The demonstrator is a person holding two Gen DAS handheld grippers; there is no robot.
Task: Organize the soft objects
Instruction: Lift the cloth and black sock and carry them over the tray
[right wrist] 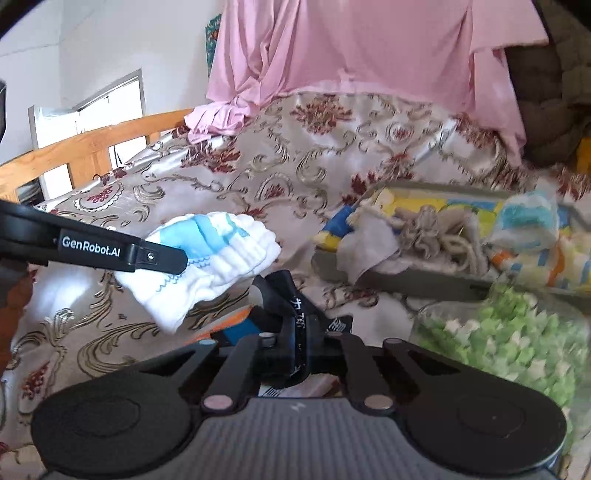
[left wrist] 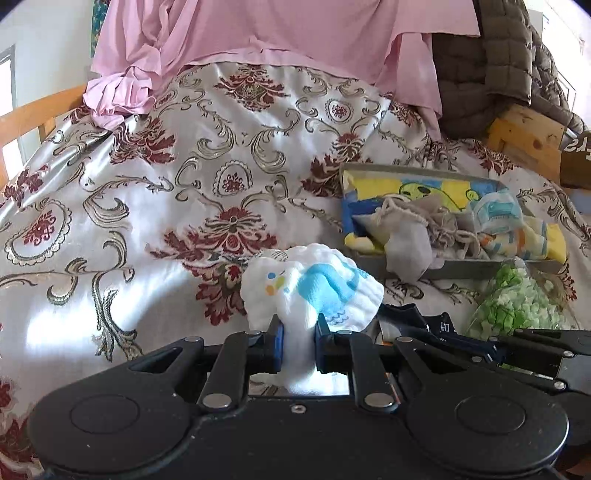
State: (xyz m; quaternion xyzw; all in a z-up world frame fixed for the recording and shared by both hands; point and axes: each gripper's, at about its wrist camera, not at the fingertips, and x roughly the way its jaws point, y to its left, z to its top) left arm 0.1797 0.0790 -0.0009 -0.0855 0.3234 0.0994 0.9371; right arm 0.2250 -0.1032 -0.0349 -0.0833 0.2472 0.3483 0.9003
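My left gripper is shut on a white sock with blue patches and holds it above the floral bedspread. The sock also shows in the right wrist view, with the left gripper's finger across it. My right gripper is shut on a dark navy sock with white lettering. A grey tray to the right holds a yellow and blue cloth, grey socks and a striped sock; it also shows in the right wrist view.
A clear bag of green and white bits lies in front of the tray. Pink cloth hangs at the back. A brown quilted jacket lies at the back right. A wooden bed rail runs along the left.
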